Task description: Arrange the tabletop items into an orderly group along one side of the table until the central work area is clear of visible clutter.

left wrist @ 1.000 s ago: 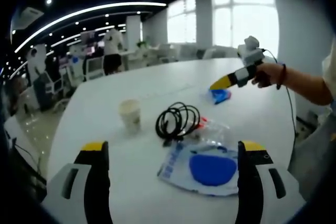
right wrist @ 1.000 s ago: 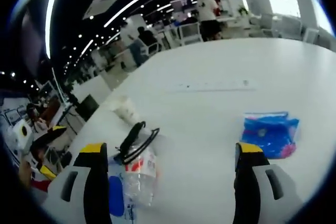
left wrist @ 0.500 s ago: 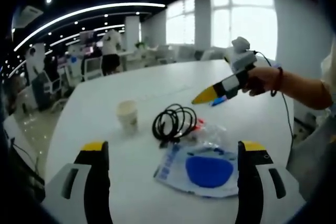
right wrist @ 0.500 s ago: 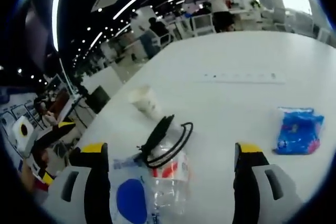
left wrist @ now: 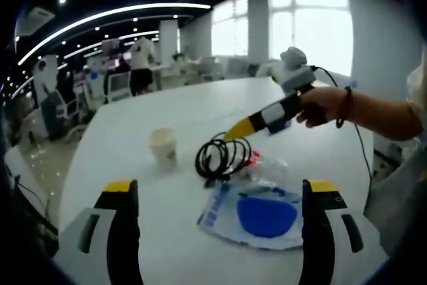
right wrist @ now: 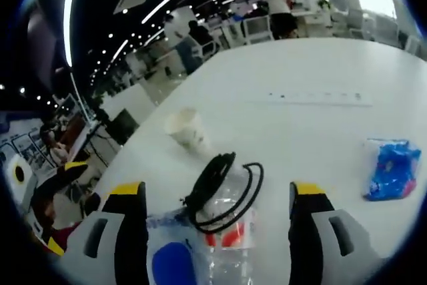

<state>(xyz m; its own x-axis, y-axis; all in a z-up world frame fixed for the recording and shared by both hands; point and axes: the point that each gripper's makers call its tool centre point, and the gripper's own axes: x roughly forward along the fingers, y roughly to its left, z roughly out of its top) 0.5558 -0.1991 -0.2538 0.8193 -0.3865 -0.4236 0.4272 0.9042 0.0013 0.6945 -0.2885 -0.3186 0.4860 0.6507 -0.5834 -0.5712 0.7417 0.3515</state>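
On the white table (left wrist: 127,125) lie a paper cup (left wrist: 163,146), a black cable coil (left wrist: 223,155), a crumpled clear plastic pack with red print (left wrist: 267,165) and a white pouch with a blue patch (left wrist: 257,213). My left gripper (left wrist: 221,188) hovers open in front of the pouch. My right gripper (left wrist: 243,128), held by a hand (left wrist: 320,103), reaches in from the right with its yellow tip just above the coil. In the right gripper view, the right gripper (right wrist: 217,190) stands open over the coil (right wrist: 223,188), with the cup (right wrist: 187,129) beyond and a blue packet (right wrist: 390,168) at the right.
A thin white strip (right wrist: 320,99) lies farther back on the table. The left gripper's yellow tip (right wrist: 67,170) shows at the lower left, near the table's edge. People and office chairs (left wrist: 137,65) stand beyond the far edge. A sleeve (left wrist: 393,205) is at the right.
The right gripper has moved from near the blue packet across to the cable coil, which now lies between its jaws. The left gripper has stayed put.
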